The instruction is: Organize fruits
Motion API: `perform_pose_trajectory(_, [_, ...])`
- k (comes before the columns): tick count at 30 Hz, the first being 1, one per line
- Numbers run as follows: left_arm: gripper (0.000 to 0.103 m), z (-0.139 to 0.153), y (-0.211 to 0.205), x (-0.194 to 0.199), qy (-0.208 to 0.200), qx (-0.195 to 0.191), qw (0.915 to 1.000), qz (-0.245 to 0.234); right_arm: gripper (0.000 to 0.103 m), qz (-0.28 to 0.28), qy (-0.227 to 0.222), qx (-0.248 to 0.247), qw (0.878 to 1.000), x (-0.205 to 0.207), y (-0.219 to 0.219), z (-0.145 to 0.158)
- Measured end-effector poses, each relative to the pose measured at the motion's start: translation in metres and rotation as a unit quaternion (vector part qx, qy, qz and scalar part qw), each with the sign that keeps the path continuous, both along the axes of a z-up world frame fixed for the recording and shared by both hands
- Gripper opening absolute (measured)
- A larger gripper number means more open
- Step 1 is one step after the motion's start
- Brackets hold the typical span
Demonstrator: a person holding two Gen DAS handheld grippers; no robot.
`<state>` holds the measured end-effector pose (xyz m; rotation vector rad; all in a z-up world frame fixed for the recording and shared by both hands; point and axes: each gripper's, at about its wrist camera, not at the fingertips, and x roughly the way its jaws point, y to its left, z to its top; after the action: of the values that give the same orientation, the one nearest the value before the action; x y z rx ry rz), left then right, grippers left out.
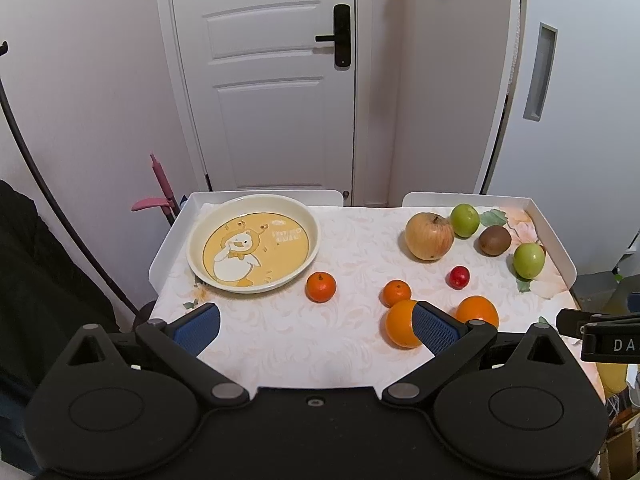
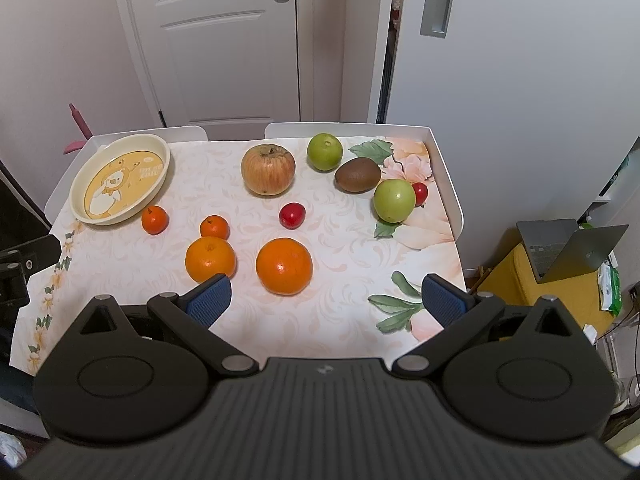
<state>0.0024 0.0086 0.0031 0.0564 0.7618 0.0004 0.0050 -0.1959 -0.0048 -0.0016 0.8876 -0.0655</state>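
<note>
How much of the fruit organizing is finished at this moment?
Nothing looks done: the cream duck-print plate holds no fruit. Nothing is in hand; the left gripper and right gripper are open and hold nothing. All fruit, such as the large orange, lies on the tablecloth.

Plate (image 2: 162,160): I noted a glazed, glossy ceramic look, smooth rim.
Table cover (image 2: 340,312): looked to me like smooth printed sheet with a slight sheen.
Tray wall (image 2: 450,192): appeared as thin white sheet, matt.
Oranges (image 2: 284,266): I recorded a dimpled, shiny peel.
Kiwi (image 2: 357,175): was dull, fuzzy-looking.
Left gripper (image 1: 316,326): I saw matt black plastic, metal pivot pins.
Finger pads (image 2: 208,302): were blue, finely textured.
</note>
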Motion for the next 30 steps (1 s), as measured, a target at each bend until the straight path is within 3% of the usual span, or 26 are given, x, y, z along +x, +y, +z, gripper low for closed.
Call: perform_pose_trajectory(30, [0.103, 0.0014, 0.0001, 0.0035, -0.005, 0.003, 1.0, 0.001, 0.103, -0.001, 0.002, 0.003, 1.0, 0.0054, 0.0, 0.0003])
